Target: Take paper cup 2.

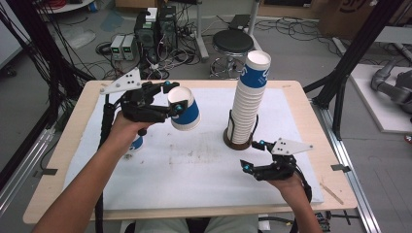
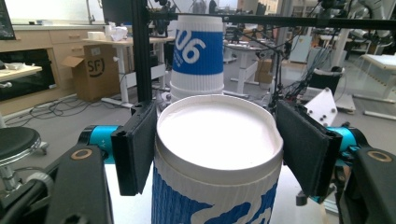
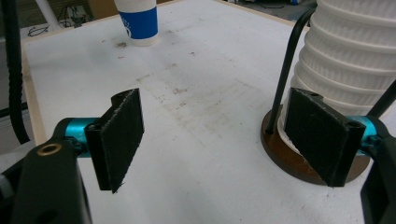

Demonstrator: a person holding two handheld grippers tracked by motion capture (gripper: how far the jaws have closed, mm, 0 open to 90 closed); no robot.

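Paper cup (image 1: 184,114), ribbed, white with a blue band, sits pinched between the left gripper (image 1: 176,98) pads just under its rolled rim, lifted off the table. Beyond it rises the tall stack of cups (image 1: 248,104) in a round brown holder (image 1: 241,141) with black wire uprights. Right gripper (image 1: 252,155) hangs spread and empty just beside that holder. Another cup (image 3: 138,23) stands far off on the stained white mat (image 1: 204,165), edged by pale wood; cables and a stool (image 1: 233,42) crowd the floor.

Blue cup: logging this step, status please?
Left gripper shut on blue cup, lifted. Right gripper open beside cup stack. Nothing in the way.
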